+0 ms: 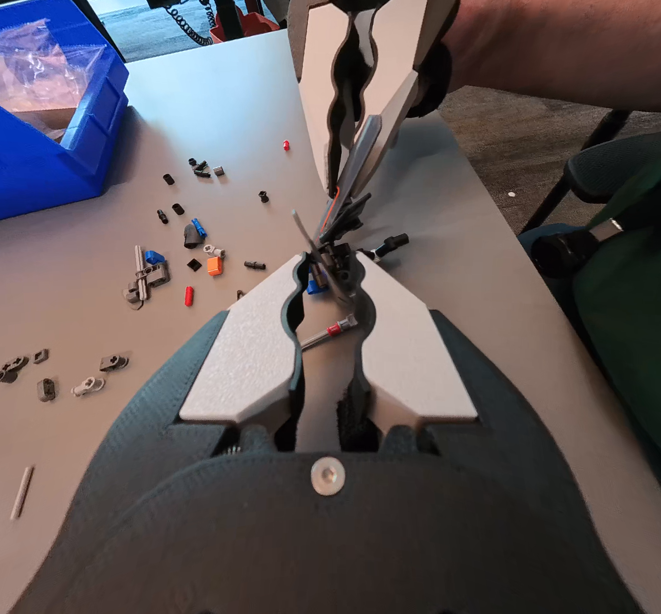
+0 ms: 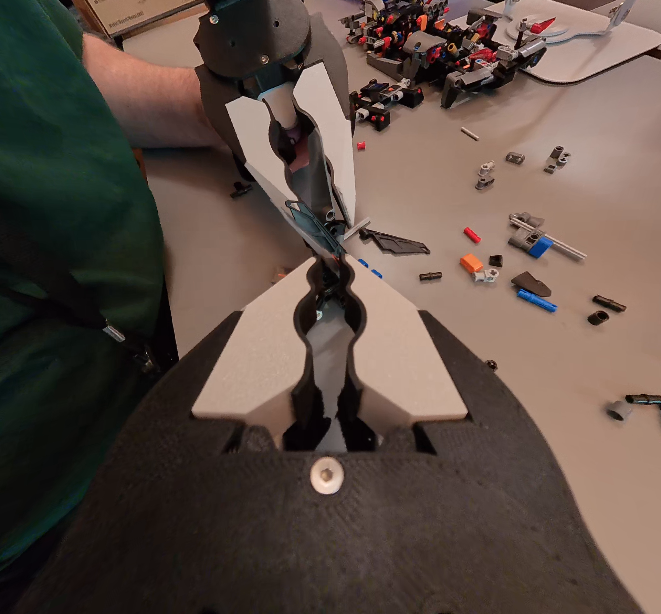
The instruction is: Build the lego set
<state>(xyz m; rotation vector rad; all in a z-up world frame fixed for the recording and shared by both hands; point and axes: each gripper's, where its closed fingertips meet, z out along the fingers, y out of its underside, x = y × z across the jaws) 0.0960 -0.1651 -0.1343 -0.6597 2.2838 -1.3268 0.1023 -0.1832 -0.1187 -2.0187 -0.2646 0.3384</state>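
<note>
My left gripper (image 1: 329, 268) is shut on a small black Lego subassembly (image 1: 334, 257) with a blue part, held just above the grey table (image 1: 214, 96). My right gripper (image 1: 336, 192) comes in from above, tip to tip with it, shut on a dark panel piece (image 1: 338, 210) with an orange stripe. The panel meets the subassembly. In the right wrist view, my right gripper (image 2: 329, 264) grips the black end and the panel (image 2: 311, 226) reaches to the left gripper (image 2: 339, 221). The joint itself is hidden between the fingertips.
Loose pins, connectors and an orange brick (image 1: 214, 266) lie left of the grippers. A blue bin (image 1: 53, 132) stands far left. The large chassis build (image 2: 447, 42) and a white stand (image 2: 590, 46) sit at the back. A black wing panel (image 2: 397, 243) lies nearby. My two grippers' fingertips are within a few centimetres of each other. About 10 centimetres separates my left fingertips from the orange brick (image 1: 214, 266). The right camera catches it too, in the right wrist view (image 2: 468, 260).
</note>
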